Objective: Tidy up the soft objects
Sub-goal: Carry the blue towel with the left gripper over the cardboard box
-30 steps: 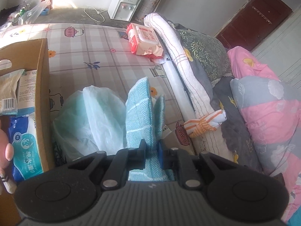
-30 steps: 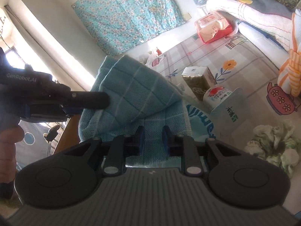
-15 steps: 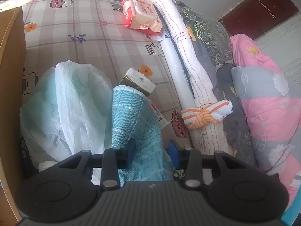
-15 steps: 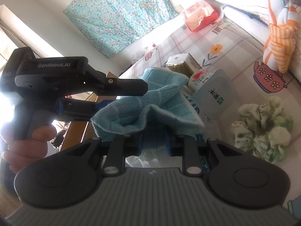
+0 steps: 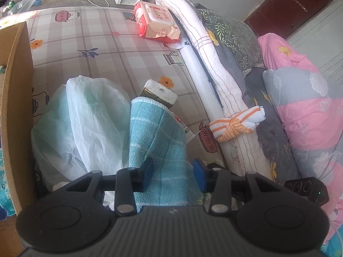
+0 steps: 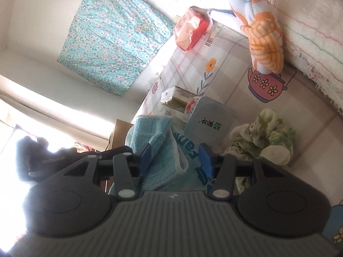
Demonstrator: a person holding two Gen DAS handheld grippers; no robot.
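A teal checked towel (image 5: 156, 141) lies draped over the pile beside a white plastic bag (image 5: 81, 124). My left gripper (image 5: 172, 169) has its jaws opening around the towel's near end; the cloth brushes the left pad, and a gap shows at the right pad. In the right wrist view the same towel (image 6: 154, 150) sags between the opening jaws of my right gripper (image 6: 175, 158), close to the left pad and clear of the other. The left gripper's body (image 6: 64, 160) sits just behind the towel there. An orange-striped knotted cloth (image 5: 233, 126) and a crumpled green-white cloth (image 6: 263, 139) lie nearby.
A cardboard box (image 5: 15, 107) stands on the left of the checked bed sheet (image 5: 90, 38). A tissue pack (image 5: 158, 92), a grey-blue packet (image 6: 205, 124) and a red wipes pack (image 5: 156, 23) lie on it. A rolled white blanket (image 5: 214, 64) and pink quilt (image 5: 300, 107) line the right.
Both grippers were shut on the teal towel and have opened. The towel dropped from spread in the air to slumped on the pile. The right gripper rolled and swung toward the bedding.
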